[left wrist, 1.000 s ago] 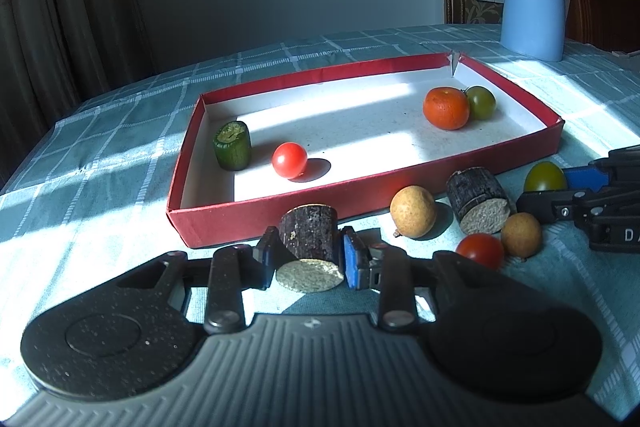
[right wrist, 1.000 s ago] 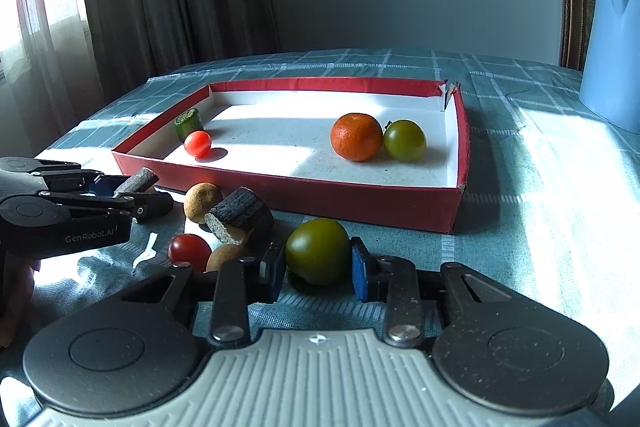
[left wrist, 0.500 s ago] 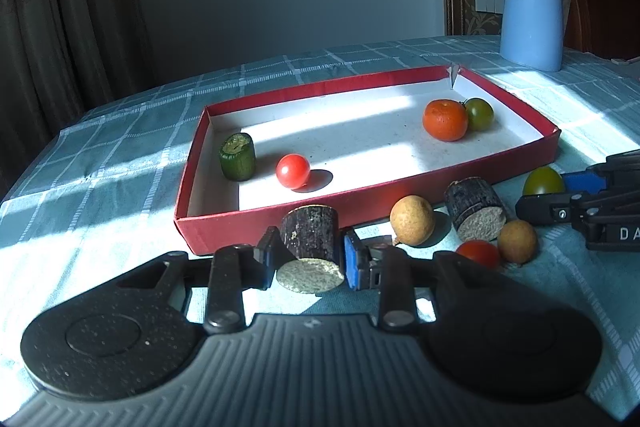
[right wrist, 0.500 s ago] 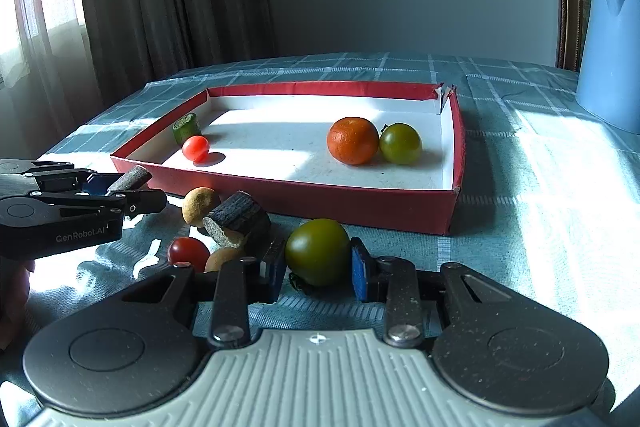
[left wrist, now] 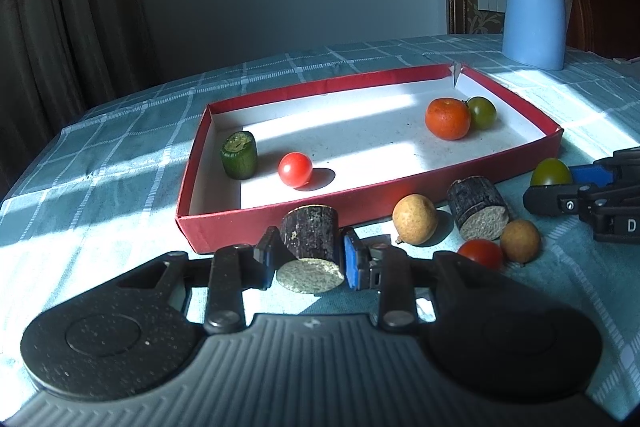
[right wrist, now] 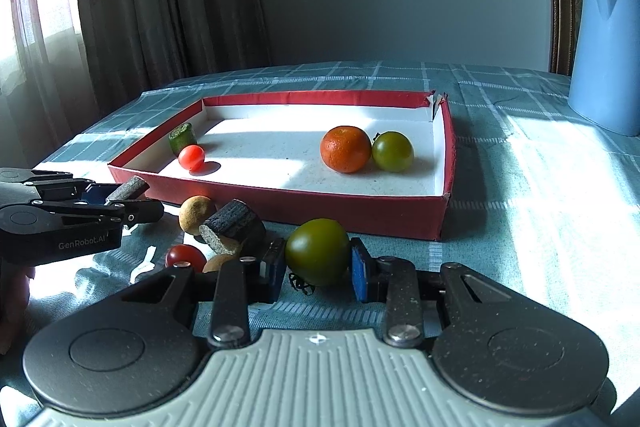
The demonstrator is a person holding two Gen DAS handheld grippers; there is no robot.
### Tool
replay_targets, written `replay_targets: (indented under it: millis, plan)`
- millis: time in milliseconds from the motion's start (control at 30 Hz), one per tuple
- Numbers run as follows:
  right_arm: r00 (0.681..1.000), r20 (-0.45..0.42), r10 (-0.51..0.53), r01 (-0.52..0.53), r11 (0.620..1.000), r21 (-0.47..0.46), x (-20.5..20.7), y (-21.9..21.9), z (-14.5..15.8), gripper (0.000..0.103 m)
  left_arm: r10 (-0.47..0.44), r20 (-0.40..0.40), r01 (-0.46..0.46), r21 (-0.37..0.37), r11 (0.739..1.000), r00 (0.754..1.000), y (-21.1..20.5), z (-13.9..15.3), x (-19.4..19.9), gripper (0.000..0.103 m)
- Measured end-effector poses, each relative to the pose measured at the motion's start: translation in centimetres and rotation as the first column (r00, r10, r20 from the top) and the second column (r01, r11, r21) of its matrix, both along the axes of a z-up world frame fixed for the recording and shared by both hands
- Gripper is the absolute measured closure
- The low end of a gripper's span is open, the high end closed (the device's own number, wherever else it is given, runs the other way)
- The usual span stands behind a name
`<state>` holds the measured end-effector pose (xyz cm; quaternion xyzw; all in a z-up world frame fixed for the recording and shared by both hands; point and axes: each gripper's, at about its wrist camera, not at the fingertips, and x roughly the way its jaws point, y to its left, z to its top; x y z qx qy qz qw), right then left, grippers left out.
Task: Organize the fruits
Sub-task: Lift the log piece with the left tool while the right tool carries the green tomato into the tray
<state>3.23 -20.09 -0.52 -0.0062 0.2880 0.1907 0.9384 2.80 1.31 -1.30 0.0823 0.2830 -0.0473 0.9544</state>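
Fingers (left wrist: 269, 259) of the left gripper (left wrist: 310, 261) pinch a dark-skinned cut piece (left wrist: 310, 247), its pale cut face towards the camera, just in front of the red tray's (left wrist: 240, 225) near wall. We find the right gripper's (right wrist: 318, 267) fingers (right wrist: 360, 273) pinching a large green tomato (right wrist: 318, 251), also just short of the tray wall.

What we cannot settle: whether either held item rests on the tabletop (left wrist: 120, 155) or is lifted clear of it, since each gripper body hides the underside. In the right wrist view a brown round fruit (right wrist: 218, 262) is largely hidden behind the gripper, and a hand at the left edge is cut off. We cannot name the dark cut pieces with certainty.

Inside the tray we note an orange (left wrist: 447, 118) touching a small green tomato (left wrist: 482, 112) at the right end, and a green cut piece (left wrist: 239, 155) standing upright beside a red tomato (left wrist: 295, 169) at the left end. Loose on the cloth lie a second dark piece (left wrist: 478, 207) on its side, a tan round fruit (left wrist: 415, 219) and a red cherry tomato (left wrist: 480, 253). A blue jug (left wrist: 534, 13) stands well apart, beyond the tray.
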Motion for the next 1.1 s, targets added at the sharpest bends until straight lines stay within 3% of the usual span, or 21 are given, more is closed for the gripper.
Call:
replay_targets:
  millis: [733,1100]
  plan:
    - [0.994,0.104,-0.044,0.042,0.999,0.026,-0.8,-0.6,1.1,0.071,0.031,0.069,-0.028,-0.033,0.999,0.997,0.3,1.0,-0.7,0.073]
    - [0.989,0.141,-0.034,0.043,0.997,-0.067,1.2,1.4,2.2,0.071,0.020,0.084,-0.019,-0.014,1.000,0.996,-0.9,1.4,0.0,0.073]
